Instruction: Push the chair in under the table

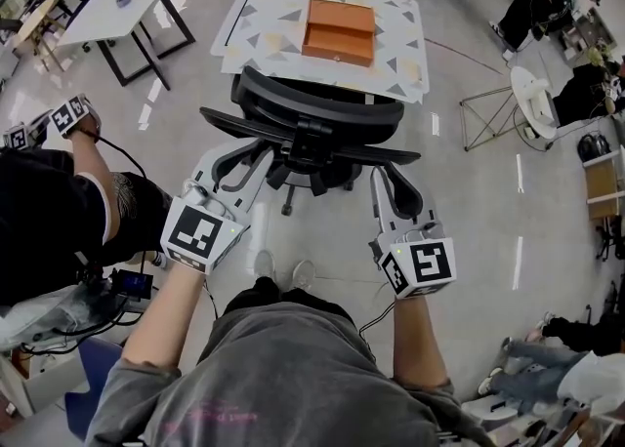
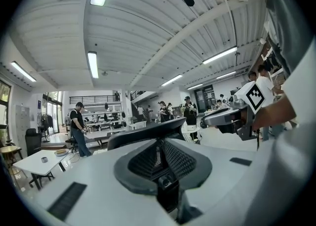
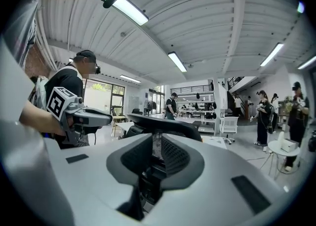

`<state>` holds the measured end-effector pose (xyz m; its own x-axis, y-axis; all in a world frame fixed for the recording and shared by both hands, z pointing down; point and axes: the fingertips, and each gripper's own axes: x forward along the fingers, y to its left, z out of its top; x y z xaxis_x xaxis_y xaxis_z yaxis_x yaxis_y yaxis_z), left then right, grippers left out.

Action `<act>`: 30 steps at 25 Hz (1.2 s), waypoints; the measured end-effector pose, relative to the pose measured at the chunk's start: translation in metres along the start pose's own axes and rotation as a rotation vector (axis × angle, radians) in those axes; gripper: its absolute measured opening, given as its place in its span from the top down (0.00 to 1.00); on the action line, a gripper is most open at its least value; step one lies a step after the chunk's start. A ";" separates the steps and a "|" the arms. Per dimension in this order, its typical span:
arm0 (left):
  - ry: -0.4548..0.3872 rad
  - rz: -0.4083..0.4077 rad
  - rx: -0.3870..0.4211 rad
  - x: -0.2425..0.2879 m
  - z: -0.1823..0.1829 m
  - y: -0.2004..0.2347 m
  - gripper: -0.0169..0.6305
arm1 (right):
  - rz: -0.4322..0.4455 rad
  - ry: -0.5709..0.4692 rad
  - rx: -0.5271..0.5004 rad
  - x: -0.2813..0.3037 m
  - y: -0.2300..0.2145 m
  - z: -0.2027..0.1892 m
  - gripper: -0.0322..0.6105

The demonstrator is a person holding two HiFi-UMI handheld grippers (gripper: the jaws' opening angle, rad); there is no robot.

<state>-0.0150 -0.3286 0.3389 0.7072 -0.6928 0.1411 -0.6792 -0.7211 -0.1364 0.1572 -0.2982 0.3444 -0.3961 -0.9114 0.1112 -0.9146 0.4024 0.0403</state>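
A black mesh office chair [image 1: 312, 108] stands with its back toward me, in front of a table [image 1: 259, 11] with a patterned top. An orange box [image 1: 339, 30] lies on that table. My left gripper [image 1: 242, 164] reaches to the left lower edge of the chair's back, and its jaws are closed on that dark edge [image 2: 160, 170]. My right gripper [image 1: 386, 182] holds the right lower edge the same way [image 3: 154, 163]. The curved top of the chair's back [image 2: 148, 131] [image 3: 163, 121] rises just beyond each pair of jaws. The chair's seat and base are mostly hidden under its back.
A person in black [image 1: 59, 211] with marker cubes stands close at my left. A white table on black legs [image 1: 117, 1] is at the far left. A wire stand [image 1: 488, 108] and a small round white table [image 1: 535, 99] stand to the right, with people beyond.
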 end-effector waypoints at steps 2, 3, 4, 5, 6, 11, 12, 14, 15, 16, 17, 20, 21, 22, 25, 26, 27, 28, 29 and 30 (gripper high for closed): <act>0.000 0.003 0.000 0.001 0.000 0.002 0.90 | -0.002 -0.005 -0.002 0.001 0.000 0.001 0.87; 0.000 0.005 0.001 0.001 0.001 0.003 0.91 | -0.002 -0.005 -0.001 0.001 0.000 0.002 0.87; -0.001 0.005 0.000 0.002 0.001 0.002 0.91 | -0.001 -0.005 -0.001 0.002 0.000 0.002 0.87; -0.003 0.003 -0.001 0.002 0.002 0.002 0.92 | -0.001 -0.005 -0.001 0.002 0.000 0.003 0.88; -0.005 0.001 -0.002 0.002 0.003 0.001 0.92 | 0.000 -0.004 -0.001 0.002 0.000 0.003 0.88; -0.008 0.002 -0.004 0.002 0.003 0.002 0.95 | 0.002 0.000 0.000 0.004 0.001 0.002 0.90; -0.008 0.004 -0.005 0.002 0.003 0.003 0.95 | 0.003 0.000 0.000 0.004 0.001 0.002 0.90; -0.010 0.009 -0.007 0.003 0.004 0.004 0.96 | 0.006 0.000 -0.004 0.005 0.001 0.003 0.91; -0.011 0.009 -0.008 0.004 0.003 0.005 0.96 | 0.007 -0.001 -0.005 0.006 0.001 0.003 0.91; -0.012 0.008 -0.010 0.004 0.003 0.005 0.96 | 0.008 -0.001 -0.005 0.007 0.001 0.003 0.91; -0.012 0.006 -0.010 0.005 0.003 0.004 0.96 | 0.008 0.000 -0.004 0.007 0.001 0.002 0.91; -0.012 0.012 -0.007 0.005 0.001 0.006 0.97 | 0.007 0.000 -0.003 0.008 0.000 0.001 0.93; -0.012 0.013 -0.007 0.005 0.001 0.006 0.97 | 0.005 -0.003 -0.004 0.008 0.000 0.002 0.93; -0.012 0.013 -0.009 0.005 0.002 0.006 0.97 | 0.004 -0.006 -0.004 0.008 -0.001 0.003 0.94; -0.008 0.014 -0.013 0.005 0.003 0.006 0.97 | 0.007 -0.001 -0.002 0.008 -0.002 0.003 0.94; -0.008 0.014 -0.015 0.005 0.003 0.007 0.97 | 0.009 0.000 -0.001 0.008 -0.002 0.003 0.94; -0.008 0.012 -0.017 0.006 0.003 0.006 0.97 | 0.010 0.001 -0.001 0.009 -0.001 0.003 0.94; -0.009 0.010 -0.019 0.006 0.003 0.006 0.97 | 0.012 0.000 -0.001 0.010 -0.001 0.003 0.94; -0.010 0.009 -0.021 0.007 0.003 0.007 0.97 | 0.013 0.000 0.000 0.010 -0.002 0.003 0.94; -0.009 0.009 -0.023 0.008 0.003 0.007 0.97 | 0.013 0.000 -0.001 0.011 -0.002 0.002 0.94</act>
<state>-0.0139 -0.3389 0.3364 0.7030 -0.6990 0.1307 -0.6895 -0.7150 -0.1151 0.1545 -0.3093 0.3433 -0.4080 -0.9061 0.1120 -0.9093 0.4143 0.0396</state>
